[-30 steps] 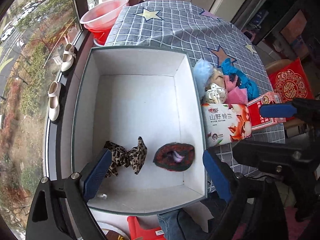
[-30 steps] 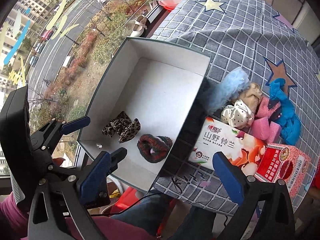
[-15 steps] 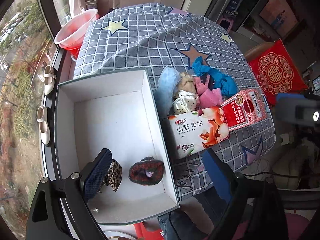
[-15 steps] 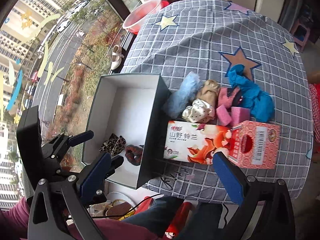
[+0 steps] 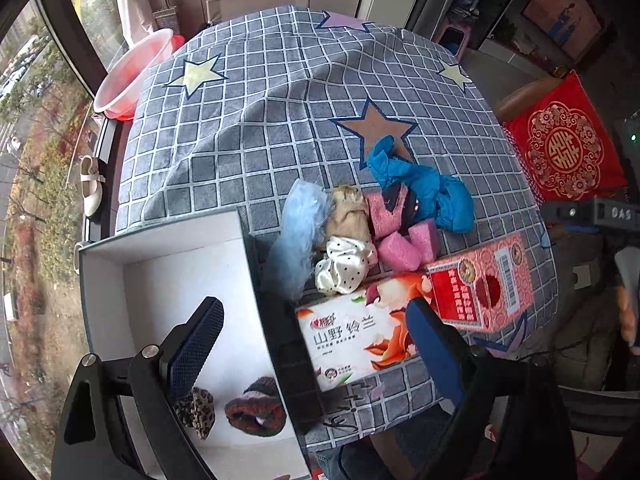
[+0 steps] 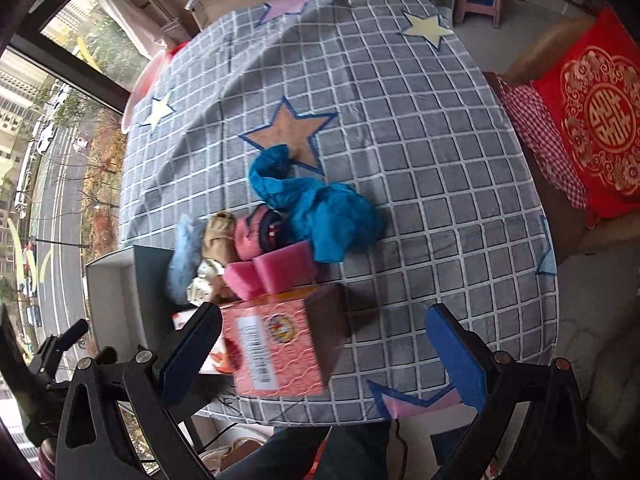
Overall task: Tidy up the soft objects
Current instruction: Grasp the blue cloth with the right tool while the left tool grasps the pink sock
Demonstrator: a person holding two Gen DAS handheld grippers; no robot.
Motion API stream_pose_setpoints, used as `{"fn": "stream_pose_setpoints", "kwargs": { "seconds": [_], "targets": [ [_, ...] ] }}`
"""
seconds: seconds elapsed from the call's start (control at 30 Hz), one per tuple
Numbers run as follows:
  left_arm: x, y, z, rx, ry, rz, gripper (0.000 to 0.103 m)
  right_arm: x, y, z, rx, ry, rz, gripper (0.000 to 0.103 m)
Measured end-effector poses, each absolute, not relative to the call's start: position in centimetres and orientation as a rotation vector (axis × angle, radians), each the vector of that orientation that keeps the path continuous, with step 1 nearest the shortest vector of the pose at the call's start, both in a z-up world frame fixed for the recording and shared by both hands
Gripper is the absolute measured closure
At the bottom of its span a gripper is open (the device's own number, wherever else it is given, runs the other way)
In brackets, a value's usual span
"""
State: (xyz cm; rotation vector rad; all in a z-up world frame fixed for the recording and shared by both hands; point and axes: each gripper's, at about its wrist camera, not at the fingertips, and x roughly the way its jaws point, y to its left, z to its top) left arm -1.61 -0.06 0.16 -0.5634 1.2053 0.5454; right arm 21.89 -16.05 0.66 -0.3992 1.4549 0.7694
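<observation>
A white open box [image 5: 168, 256] at the table's left edge holds a leopard scrunchie [image 5: 198, 410] and a dark red knit piece [image 5: 256, 410]. Right of it lies a pile of soft things: a pale blue fluffy piece [image 5: 298, 248], a tan one [image 5: 350, 216], a white dotted scrunchie [image 5: 346, 268], pink sponges [image 5: 404, 244] and a blue cloth [image 5: 424, 192]. My left gripper [image 5: 312, 312] hangs open over the box's right wall, holding nothing. My right gripper [image 6: 322, 316] is open and empty above the pink carton [image 6: 276, 348], near the sponges [image 6: 272, 272] and blue cloth [image 6: 320, 208].
A tissue pack [image 5: 352, 336] and a pink-red carton [image 5: 480, 284] lie at the table's near edge. A red basin [image 5: 132, 76] and shoes [image 5: 90, 188] sit by the window at left. A red cushion [image 6: 600, 120] is at right. Grey checked cloth [image 6: 420, 160] stretches beyond the pile.
Both grippers have swung right, away from the box and toward the pile. The right one rolled and now looks down on the carton and blue cloth. Both stayed open.
</observation>
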Motion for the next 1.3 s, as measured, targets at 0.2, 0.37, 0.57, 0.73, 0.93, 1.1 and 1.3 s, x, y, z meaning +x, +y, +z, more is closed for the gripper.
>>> {"fn": "stream_pose_setpoints", "kwargs": {
  "seconds": [0.2,0.37,0.57,0.73,0.93,1.1,1.3],
  "targets": [
    [5.5,2.1,-2.3,-0.53,1.292,0.537,0.009,26.2,-15.2,-6.2,-0.448,1.568,0.724,0.001],
    [10.3,3.2,-5.3,-0.475,1.362,0.542,0.009,28.1,-13.5,-10.8,-0.458,1.633,0.745,0.001],
    [13.5,2.6,-9.3,-0.42,1.47,0.483,0.009,28.4,-10.1,-15.1,-0.541,1.658,0.797,0.001],
    [15.5,1.0,-11.4,-0.372,1.511,0.389,0.009,28.6,-9.2,-17.1,-0.68,1.569,0.753,0.001],
    [17.3,0.9,-12.9,-0.35,1.547,0.352,0.009,34.1,-13.4,-17.1,-0.762,1.442,0.512,0.001],
    [18.3,2.0,-12.3,-0.376,1.525,0.355,0.009,37.5,-18.1,-16.1,-0.476,1.549,0.548,0.001],
    [17.8,1.3,-12.2,-0.344,1.557,0.327,0.009,36.6,-17.2,-16.5,-0.487,1.526,0.623,0.001]
  ]
}}
